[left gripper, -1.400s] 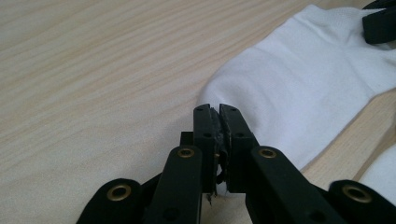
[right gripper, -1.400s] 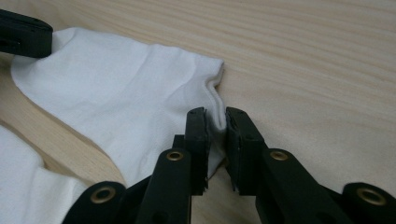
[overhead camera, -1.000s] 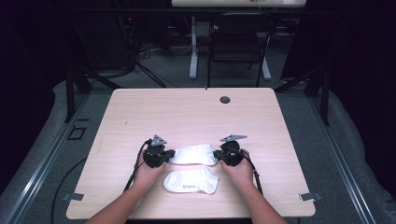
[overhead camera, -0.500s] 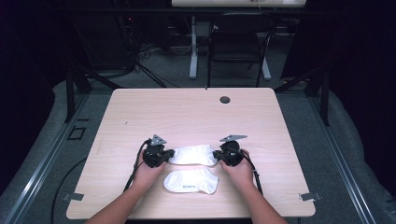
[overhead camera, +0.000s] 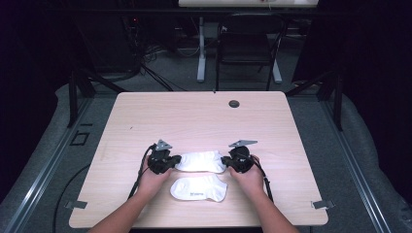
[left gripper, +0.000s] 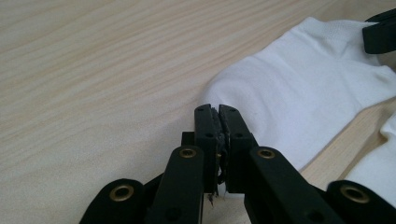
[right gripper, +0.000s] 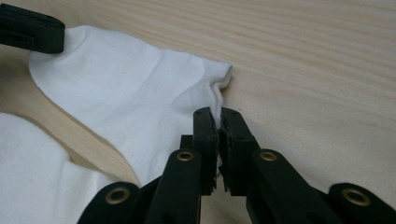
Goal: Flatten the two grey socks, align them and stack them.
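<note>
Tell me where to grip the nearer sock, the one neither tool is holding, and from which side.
Take the nearer sock at its short ends, one tool from each side. It lies flat and lengthwise left to right, like the farther sock that the left tool and right tool pinch.

— Where are the person's arms?

— Both forearms come in from the near edge, angled slightly toward each other. The left hand (overhead camera: 154, 178) wraps the left tool (overhead camera: 171, 161); the right hand (overhead camera: 248, 175) wraps the right tool (overhead camera: 225, 160).

— How do the two tools face?

— Tips point inward, toward one another, well apart, both low on the surface (overhead camera: 194, 116). Each carries a grey three-cornered plate on top, and a cable trails back along each wrist.

— And the jaws?

— In the left gripper view they're pressed together, cloth pinched between them. The right gripper view shows the same: jaws closed, a white fold caught at the tips.
</note>
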### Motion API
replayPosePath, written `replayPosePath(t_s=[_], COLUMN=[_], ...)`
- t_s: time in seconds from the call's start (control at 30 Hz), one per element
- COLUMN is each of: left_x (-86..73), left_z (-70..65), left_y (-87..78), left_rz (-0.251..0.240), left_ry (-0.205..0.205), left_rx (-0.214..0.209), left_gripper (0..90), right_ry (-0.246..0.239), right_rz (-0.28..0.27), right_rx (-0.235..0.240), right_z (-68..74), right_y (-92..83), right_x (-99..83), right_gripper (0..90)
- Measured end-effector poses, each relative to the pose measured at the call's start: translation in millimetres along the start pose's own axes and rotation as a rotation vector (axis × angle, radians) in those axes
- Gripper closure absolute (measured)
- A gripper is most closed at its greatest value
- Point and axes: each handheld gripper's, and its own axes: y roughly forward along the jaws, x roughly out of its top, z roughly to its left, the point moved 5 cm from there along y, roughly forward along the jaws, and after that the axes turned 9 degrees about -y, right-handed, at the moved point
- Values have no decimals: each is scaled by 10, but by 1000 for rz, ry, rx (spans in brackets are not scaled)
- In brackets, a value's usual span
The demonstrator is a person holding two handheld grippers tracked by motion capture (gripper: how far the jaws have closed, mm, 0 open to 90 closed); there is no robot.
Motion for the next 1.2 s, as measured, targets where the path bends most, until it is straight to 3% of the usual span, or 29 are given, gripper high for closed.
replayPosePath(t_s=[0.67,1.03,1.2], left_x=[44,111,152], left_z=[-37,-93,-107], left_y=[-105,-304,-408], left_rz=[-24,-54,-62], left_ry=[3,12,20], left_rx=[-21,-53,-64], left_gripper=[872,873,873], right_ry=[-18,-15,-27], right_rz=[-29,-84,-80], right_rx=[13,59,71], right_z=[75,181,217], right_y=[-79,-273,-323], right_x=[54,233,291], right_gripper=[860,860,860])
